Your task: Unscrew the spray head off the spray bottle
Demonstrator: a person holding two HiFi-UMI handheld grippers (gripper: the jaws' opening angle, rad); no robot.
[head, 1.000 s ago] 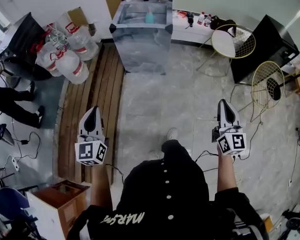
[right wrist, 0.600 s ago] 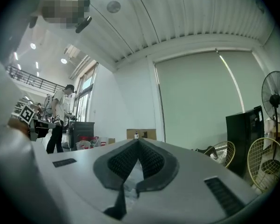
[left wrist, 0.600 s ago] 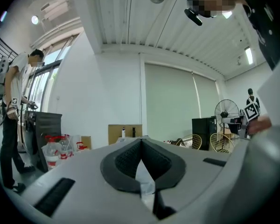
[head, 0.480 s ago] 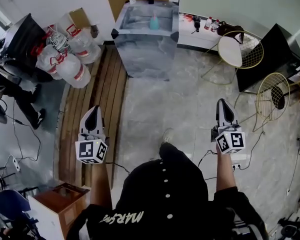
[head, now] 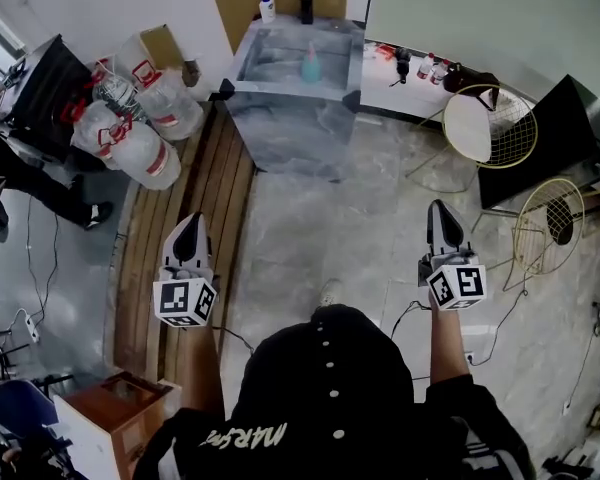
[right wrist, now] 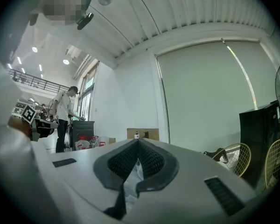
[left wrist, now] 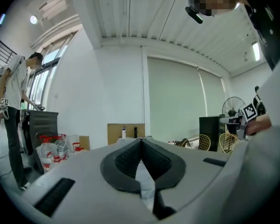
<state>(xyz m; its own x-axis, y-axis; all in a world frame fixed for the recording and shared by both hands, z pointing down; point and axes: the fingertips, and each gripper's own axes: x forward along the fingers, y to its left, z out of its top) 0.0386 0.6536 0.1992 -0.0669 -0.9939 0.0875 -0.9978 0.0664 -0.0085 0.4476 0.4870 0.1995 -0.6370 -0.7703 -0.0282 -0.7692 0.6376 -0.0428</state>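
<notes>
The left tool (head: 190, 224) and right tool (head: 443, 211) are closed and empty at mid-frame. The spray bottle (head: 310, 64) stands on the worktop (head: 280, 118), upper centre.

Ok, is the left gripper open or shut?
Shut: the left gripper has its pads meeting at the tips, with nothing between them.

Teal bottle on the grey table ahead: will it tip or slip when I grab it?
Probably tippy: the teal bottle stands upright, taller than wide, narrowing upward. Likely light, being small against the table; how full it is cannot be told. It looks like smooth plastic, so it may slip.
</notes>
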